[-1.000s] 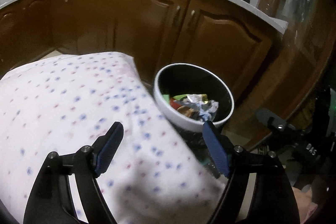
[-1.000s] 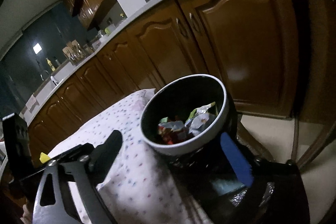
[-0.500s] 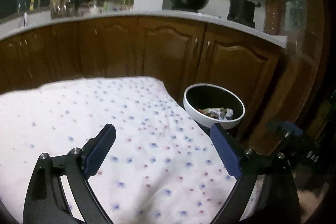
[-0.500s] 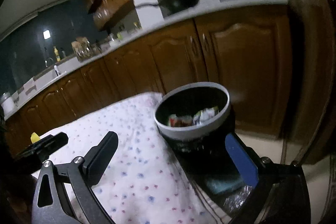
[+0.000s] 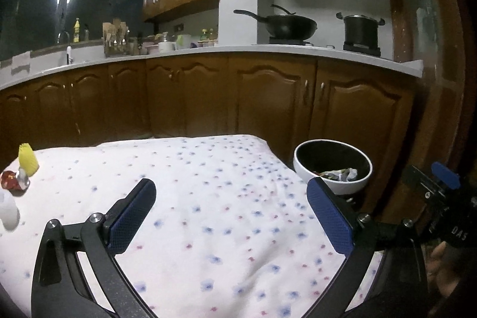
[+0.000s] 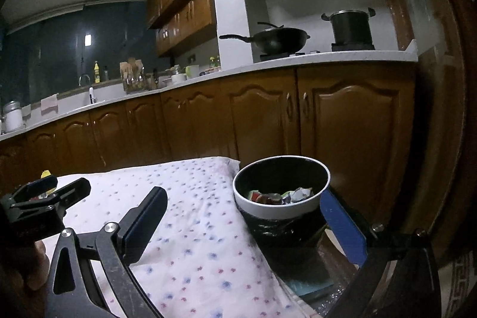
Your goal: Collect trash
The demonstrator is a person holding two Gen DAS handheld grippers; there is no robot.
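A round bin with a white rim (image 5: pixel 333 166) (image 6: pixel 281 187) stands off the table's far right corner and holds several crumpled wrappers (image 5: pixel 338 174) (image 6: pixel 280 195). My left gripper (image 5: pixel 235 210) is open and empty above the dotted tablecloth (image 5: pixel 208 198). My right gripper (image 6: pixel 244 219) is open and empty, near the bin, its right finger beside the bin's wall. A yellow wrapper (image 5: pixel 27 158) and a red and silver wrapper (image 5: pixel 13 181) lie at the table's far left edge. The left gripper also shows in the right wrist view (image 6: pixel 44 189), and the right gripper in the left wrist view (image 5: pixel 438 178).
Brown kitchen cabinets (image 5: pixel 268 97) and a white counter (image 5: pixel 268 49) run behind the table. A wok (image 5: pixel 286 26) and a pot (image 5: pixel 360 29) sit on the stove. A white object (image 5: pixel 9 210) lies at the left table edge. A dark surface (image 6: pixel 313 282) sits under the bin.
Both grippers have pulled back and tilted up from the bin, which now looks smaller and farther. More tablecloth and the kitchen wall have come into view. Both stay open.
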